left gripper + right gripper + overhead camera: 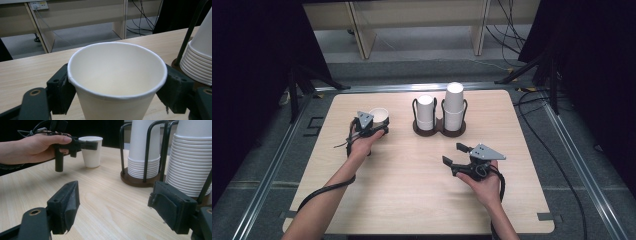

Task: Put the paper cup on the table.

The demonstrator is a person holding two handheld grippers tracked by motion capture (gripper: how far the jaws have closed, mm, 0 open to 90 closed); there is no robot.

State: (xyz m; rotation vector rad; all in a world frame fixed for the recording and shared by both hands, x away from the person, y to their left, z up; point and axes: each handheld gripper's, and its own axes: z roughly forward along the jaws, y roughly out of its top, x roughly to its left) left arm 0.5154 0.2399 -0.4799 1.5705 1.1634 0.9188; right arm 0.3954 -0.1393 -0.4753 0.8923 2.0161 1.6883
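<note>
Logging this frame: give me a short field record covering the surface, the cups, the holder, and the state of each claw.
surface: light wooden table
single cup: white paper cup, upright, mouth open, standing on the table
left claw: jaws on either side of the single cup just under its rim
right claw: open, holding nothing, over the table near the holder
holder: dark two-slot wire rack on a brown base
stacks: two inverted cup stacks, shorter stack, taller stack

The upright paper cup [117,82] is white outside and creamy white inside. It is flanked by matte black tool pads [61,91]. The stacked paper cups [453,105] beside that cup are white, in a black wire holder [439,120] with a dark brown base. The tabletop [412,175] is pale wood grain.
</note>
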